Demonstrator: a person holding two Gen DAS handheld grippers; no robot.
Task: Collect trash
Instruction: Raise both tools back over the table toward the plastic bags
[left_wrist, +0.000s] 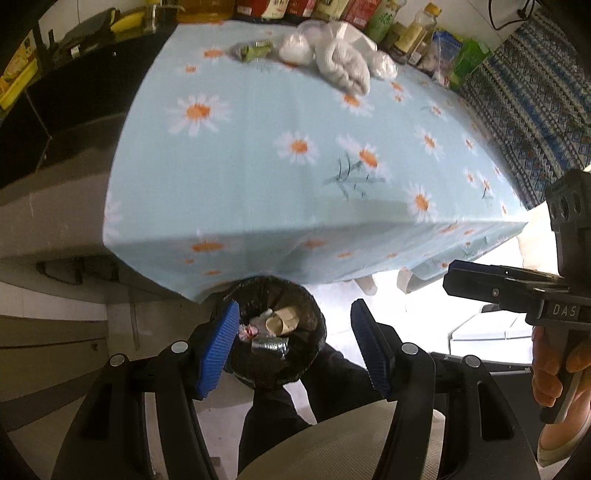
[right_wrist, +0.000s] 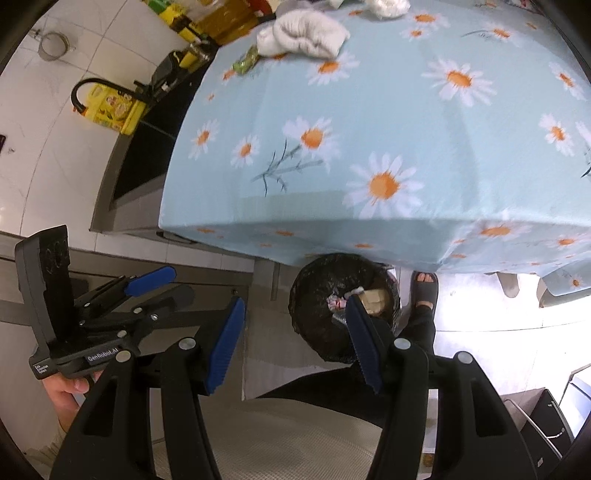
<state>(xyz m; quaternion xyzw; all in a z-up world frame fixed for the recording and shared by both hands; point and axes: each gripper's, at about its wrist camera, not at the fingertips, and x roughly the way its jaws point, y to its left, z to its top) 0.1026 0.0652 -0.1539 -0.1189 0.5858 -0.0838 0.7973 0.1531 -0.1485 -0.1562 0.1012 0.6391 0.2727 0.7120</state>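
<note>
Daisy tablecloth (left_wrist: 258, 166), far-edge trash (left_wrist: 255, 50) well beyond the empty left tool (left_wrist: 291, 345)

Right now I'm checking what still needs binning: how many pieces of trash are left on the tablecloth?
2, maybe more: a green wrapper at the table's far edge, and beside it a crumpled white plastic bag pile. The pile may be several pieces or hide others.

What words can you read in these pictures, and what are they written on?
"DAS" – on the body of the right gripper, seen from the left wrist camera; the rest is cut off.
"GenRobot.AI" – on the body of the left gripper, seen from the right wrist camera.
A small label below it is too tiny to read.
The bottles and cartons behind the table have labels, all too blurred.
</note>
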